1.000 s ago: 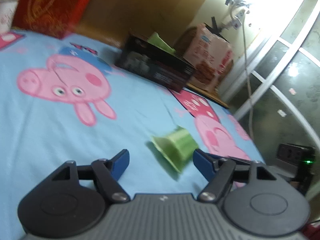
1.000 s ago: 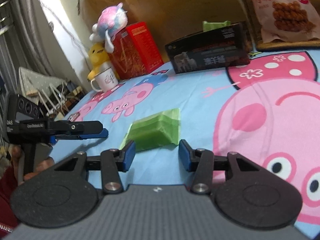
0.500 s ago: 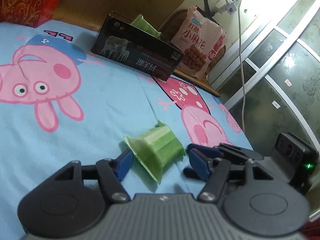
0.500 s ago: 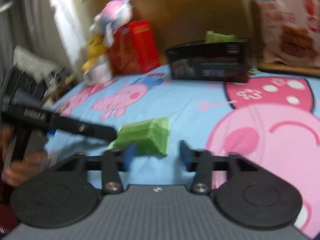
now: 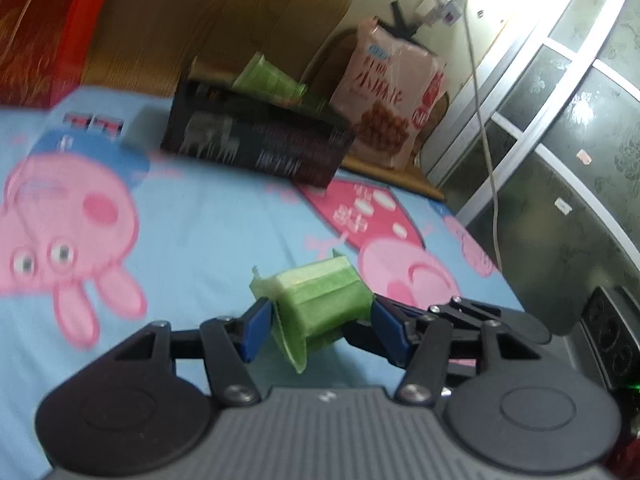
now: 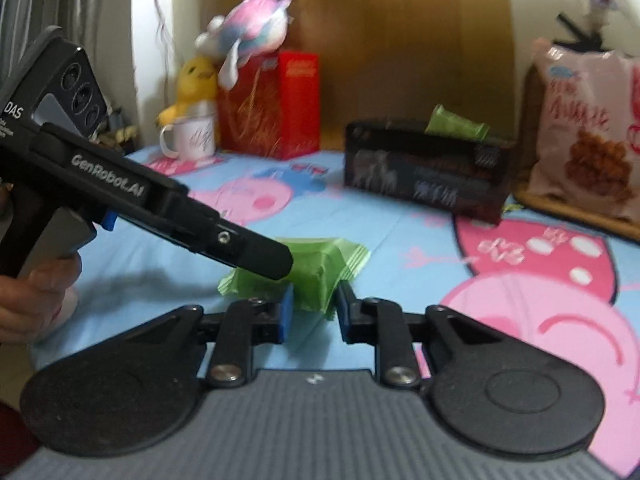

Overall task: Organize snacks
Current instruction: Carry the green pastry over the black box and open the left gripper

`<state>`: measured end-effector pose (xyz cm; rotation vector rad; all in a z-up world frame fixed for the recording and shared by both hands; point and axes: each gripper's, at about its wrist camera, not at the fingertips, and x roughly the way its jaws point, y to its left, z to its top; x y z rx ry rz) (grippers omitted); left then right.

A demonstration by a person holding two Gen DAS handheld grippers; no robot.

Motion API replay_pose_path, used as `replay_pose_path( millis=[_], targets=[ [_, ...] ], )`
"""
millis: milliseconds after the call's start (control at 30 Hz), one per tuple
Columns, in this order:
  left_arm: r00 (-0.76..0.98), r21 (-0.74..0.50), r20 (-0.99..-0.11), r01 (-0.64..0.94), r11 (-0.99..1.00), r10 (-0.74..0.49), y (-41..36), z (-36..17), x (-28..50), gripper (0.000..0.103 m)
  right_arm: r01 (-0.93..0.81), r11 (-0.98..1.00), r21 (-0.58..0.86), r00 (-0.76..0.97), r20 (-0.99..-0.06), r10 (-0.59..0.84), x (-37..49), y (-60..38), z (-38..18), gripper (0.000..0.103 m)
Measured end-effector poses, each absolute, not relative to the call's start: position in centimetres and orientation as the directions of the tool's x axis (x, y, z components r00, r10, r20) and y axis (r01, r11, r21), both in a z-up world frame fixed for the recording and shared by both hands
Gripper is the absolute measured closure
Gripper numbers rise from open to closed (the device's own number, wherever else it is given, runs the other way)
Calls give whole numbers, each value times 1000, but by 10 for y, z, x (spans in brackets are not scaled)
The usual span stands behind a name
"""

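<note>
Cartoon-pig bedsheet (image 6: 420, 240) carries green snack packet (image 6: 320, 264), black box (image 6: 424, 172), red box (image 6: 276, 104), white mug (image 6: 192, 140).

Wooden headboard (image 6: 400, 40), cartoon bedsheet (image 5: 200, 220), bright, perhaps frosted, window panels (image 5: 580, 120).

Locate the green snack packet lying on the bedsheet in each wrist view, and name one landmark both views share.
Left wrist view: the green snack packet sits low in the centre, between the left gripper's closing jaws.
Right wrist view: the same packet sits just below centre, between the right gripper's closing jaws, partly behind the other gripper.
Shared landmark: the black box holding another green packet.
</note>
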<state>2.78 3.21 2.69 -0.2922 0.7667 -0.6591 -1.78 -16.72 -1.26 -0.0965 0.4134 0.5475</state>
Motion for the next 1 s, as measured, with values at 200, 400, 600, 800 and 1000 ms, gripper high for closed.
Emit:
replay_pose_path(
  millis=[200,400,600,800,1000],
  targets=[
    [616,-370,-472,511,776,-630,14,82,71,48,-477,879,10,834,-312,456,23,-174,20,78],
    [651,-323,-420,543,775,-632,-7,108,145,48,-423,905,38,861,-295,415,107,-177,37,78],
    [712,-271,-487,428,862,-506,-16,86,197,47,-338,940,45,884,-328,334,166,-179,32,76],
    [737,-295,-480,375,879,-475,11,80,167,47,-334,932,140,886,-292,361,121,-196,34,76],
    [788,-190,-494,313,931,-366,7,74,102,26,-304,906,293,865,-314,392,58,-208,14,76]
  ],
)
